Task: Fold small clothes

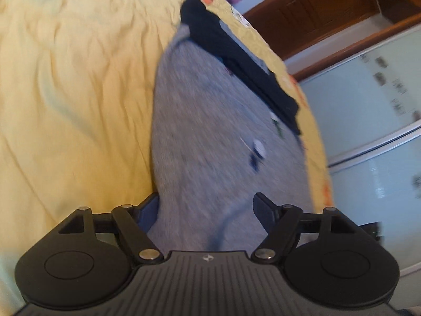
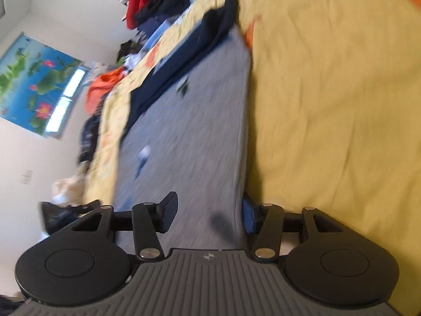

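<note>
A small grey garment (image 1: 210, 131) with a dark navy part (image 1: 236, 63) along its far edge lies on a yellow bedsheet (image 1: 73, 84). My left gripper (image 1: 206, 210) is open, its fingers wide apart, and the near end of the grey cloth runs between them. In the right wrist view the same grey garment (image 2: 194, 121) with its navy part (image 2: 189, 55) stretches away from me. My right gripper (image 2: 209, 214) is open too, with the cloth's near end lying between its fingers. Both views are motion-blurred.
A brown wooden cabinet (image 1: 329, 8) and pale glass doors (image 1: 373, 121) stand beyond the bed's right edge. In the right wrist view a pile of red, orange and dark clothes (image 2: 147, 8) lies past the bed's far side, under a flower poster (image 2: 34, 79).
</note>
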{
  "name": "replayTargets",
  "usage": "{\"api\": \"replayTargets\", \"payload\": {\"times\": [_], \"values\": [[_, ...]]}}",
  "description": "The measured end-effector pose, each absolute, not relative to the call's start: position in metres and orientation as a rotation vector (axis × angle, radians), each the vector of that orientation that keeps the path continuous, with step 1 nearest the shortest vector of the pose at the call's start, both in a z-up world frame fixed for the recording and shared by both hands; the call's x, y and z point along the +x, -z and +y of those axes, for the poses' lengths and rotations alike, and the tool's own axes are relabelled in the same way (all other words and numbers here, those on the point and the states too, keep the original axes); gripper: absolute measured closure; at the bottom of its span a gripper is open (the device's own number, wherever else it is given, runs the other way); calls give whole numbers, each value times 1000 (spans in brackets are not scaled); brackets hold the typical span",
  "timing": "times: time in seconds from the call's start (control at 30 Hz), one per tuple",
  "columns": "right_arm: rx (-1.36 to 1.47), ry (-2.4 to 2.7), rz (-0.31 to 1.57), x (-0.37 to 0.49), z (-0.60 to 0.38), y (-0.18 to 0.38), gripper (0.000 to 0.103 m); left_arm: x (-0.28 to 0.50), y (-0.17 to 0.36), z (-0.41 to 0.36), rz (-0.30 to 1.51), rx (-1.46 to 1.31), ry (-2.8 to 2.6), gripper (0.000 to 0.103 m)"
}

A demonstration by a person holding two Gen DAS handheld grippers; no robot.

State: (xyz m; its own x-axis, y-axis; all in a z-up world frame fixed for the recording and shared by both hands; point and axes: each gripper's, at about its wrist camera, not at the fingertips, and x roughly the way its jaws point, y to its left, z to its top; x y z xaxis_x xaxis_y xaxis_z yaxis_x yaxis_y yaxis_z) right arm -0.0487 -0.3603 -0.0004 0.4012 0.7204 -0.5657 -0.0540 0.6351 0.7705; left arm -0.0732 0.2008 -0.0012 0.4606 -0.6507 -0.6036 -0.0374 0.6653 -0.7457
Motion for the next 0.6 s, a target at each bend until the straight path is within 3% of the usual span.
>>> {"api": "replayTargets", "payload": {"times": [0.43,0.47,0.53,0.57,0.6], "values": [[1038,-664,1139,-98,-389,21,51,-119,26,218,1049,-1021,538,27],[1045,-664,1134,-101,-388,21,54,-119,28,216,1065,-1016,524,33],[985,-628,1144,-104,-379,20,74,-117,26,213,1096,-956,479,62],[916,-605,1166,-105,-372,20,90,-114,25,212,1125,-923,457,81],[871,-603,1169,-107,-368,20,91,-112,25,211,1149,-891,434,95]]}}
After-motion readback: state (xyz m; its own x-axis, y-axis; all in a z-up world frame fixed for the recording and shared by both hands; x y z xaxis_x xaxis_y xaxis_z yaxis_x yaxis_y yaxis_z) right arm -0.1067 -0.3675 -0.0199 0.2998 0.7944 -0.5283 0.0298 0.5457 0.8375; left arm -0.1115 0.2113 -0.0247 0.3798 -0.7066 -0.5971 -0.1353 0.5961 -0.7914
